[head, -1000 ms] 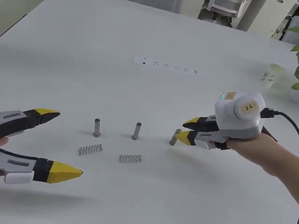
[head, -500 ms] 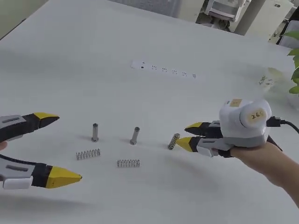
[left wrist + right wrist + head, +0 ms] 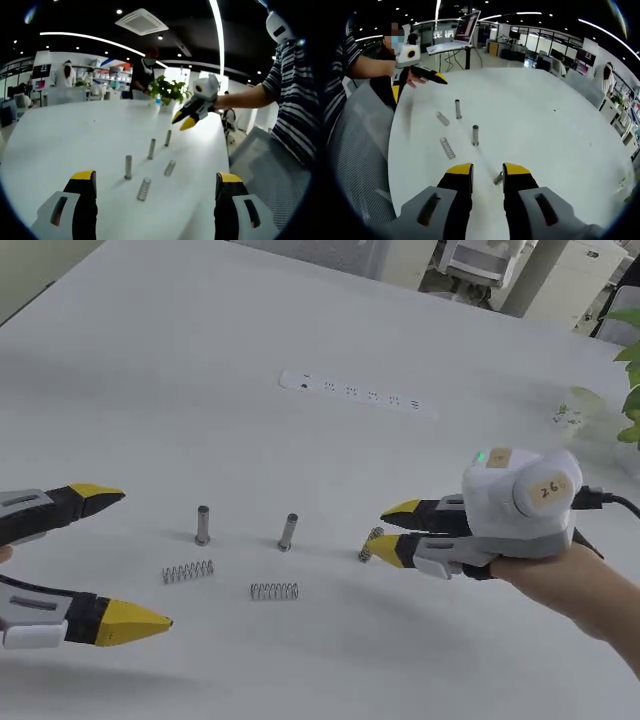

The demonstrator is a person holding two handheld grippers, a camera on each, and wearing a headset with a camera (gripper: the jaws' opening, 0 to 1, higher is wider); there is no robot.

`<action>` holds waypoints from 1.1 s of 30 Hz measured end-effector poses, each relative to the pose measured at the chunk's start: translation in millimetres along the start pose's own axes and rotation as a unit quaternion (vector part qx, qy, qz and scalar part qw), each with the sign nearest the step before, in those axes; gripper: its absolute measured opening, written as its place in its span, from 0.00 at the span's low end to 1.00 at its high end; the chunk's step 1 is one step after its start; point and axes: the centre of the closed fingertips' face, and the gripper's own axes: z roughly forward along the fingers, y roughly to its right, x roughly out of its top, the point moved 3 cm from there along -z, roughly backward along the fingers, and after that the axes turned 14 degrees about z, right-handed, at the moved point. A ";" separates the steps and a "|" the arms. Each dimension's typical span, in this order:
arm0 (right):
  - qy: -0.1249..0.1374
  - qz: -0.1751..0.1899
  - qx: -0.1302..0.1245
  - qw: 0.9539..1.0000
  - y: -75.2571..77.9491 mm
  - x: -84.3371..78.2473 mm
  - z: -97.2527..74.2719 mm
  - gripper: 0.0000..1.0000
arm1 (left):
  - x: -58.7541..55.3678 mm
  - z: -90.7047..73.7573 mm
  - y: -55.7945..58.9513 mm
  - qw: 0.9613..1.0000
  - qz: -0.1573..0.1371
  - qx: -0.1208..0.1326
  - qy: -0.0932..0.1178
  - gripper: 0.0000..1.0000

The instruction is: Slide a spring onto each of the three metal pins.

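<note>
Left spring (image 3: 188, 571) and middle spring (image 3: 274, 591): loose, lying flat on the white table (image 3: 420, 330), each just near of a standing pin, left pin (image 3: 203, 524) and middle pin (image 3: 288, 532). Right pin (image 3: 367, 551): tilted, looks coil-covered, too small to confirm. Right gripper (image 3: 378, 528): jaws narrowly parted, empty, tips just beside right pin. Left gripper (image 3: 146, 559): jaws wide apart, empty, near left, well apart from the pins
</note>
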 end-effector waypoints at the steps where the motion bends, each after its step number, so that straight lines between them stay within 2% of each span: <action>1: -0.004 -0.008 0.003 1.000 -2.9 1.0 1.0 0.21 | 0.1 -0.2 0.0 1.000 0.000 0.000 0.000 0.96; 10: -0.027 -0.044 0.035 0.998 -20.6 9.6 10.5 0.20 | -0.9 -1.8 -0.8 1.000 0.001 0.000 -0.001 0.96; 17: -0.039 -0.075 0.064 0.994 -40.8 16.4 22.4 0.19 | -1.5 -2.1 -0.3 1.000 0.002 0.000 -0.002 0.96; 24: -0.065 -0.114 0.090 0.987 -61.4 12.7 37.0 0.18 | -2.5 -3.1 1.4 1.000 0.004 0.000 -0.006 0.96; 33: -0.105 -0.162 0.112 0.975 -80.1 2.6 60.4 0.17 | 0.0 -1.5 3.5 1.000 0.003 -0.003 -0.003 0.96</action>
